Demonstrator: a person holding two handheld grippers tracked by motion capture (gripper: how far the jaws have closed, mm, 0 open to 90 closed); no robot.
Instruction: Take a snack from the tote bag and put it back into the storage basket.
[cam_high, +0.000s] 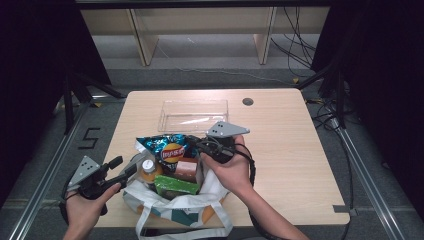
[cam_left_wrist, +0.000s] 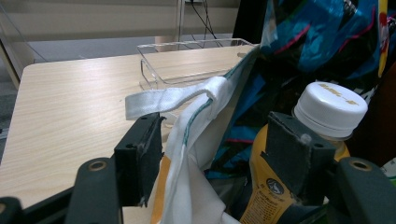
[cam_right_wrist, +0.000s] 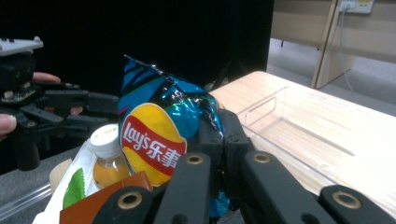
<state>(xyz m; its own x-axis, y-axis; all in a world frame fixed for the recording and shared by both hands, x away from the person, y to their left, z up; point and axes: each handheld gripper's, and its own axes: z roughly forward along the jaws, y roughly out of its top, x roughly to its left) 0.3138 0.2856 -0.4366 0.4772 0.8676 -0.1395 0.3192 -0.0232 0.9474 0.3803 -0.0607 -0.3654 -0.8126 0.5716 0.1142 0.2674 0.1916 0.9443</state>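
A white tote bag (cam_high: 180, 210) stands open at the table's near edge, packed with snacks. A blue Lay's chips bag (cam_high: 170, 149) (cam_right_wrist: 159, 135) sticks up out of it. My right gripper (cam_high: 192, 142) (cam_right_wrist: 223, 126) is shut on the chips bag's right edge. Beside it in the tote stand a yellow bottle with a white cap (cam_high: 148, 169) (cam_left_wrist: 327, 109), a brown pack (cam_high: 186, 169) and a green pack (cam_high: 175, 185). My left gripper (cam_high: 132, 167) (cam_left_wrist: 215, 126) is open at the tote's left rim; the white cloth and strap (cam_left_wrist: 168, 100) hang loose between its jaws, and the bottle sits by its right jaw.
A clear plastic tray (cam_high: 194, 115) (cam_right_wrist: 289, 135) lies on the wooden table (cam_high: 280, 150) just beyond the tote. A round cable hole (cam_high: 247, 101) is at the far right of the tabletop. Black curtains flank the table, and wooden shelving stands behind it.
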